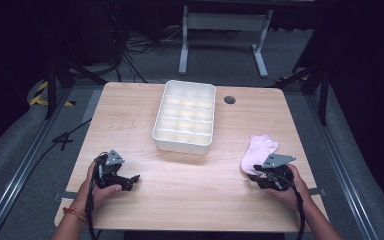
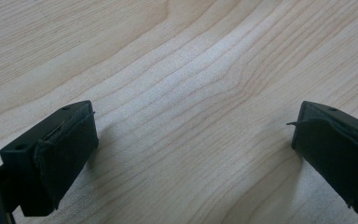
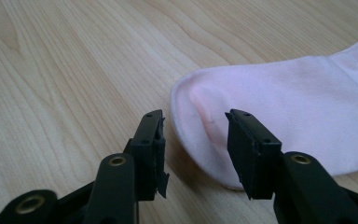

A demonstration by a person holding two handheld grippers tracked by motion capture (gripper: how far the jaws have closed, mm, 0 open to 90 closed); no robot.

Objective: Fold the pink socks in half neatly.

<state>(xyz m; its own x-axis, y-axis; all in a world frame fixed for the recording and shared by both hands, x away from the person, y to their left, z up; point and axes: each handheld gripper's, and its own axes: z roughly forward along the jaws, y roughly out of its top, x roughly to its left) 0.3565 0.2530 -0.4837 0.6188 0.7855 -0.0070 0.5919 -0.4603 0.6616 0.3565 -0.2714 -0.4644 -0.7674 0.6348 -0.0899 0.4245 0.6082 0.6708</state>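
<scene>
Pink sock (image 1: pixel 258 152): on bench (image 1: pixel 190 180), right of empty divided tray (image 1: pixel 185 116); likely unsorted. Right gripper (image 3: pixel 195 140) half-spread at its toe, not pinching; left gripper (image 2: pixel 191 140) spread wide, empty.

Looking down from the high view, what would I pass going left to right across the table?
Left tool → white divided tray → small dark hole in the tabletop → pink sock, with the right tool at its near end.
</scene>
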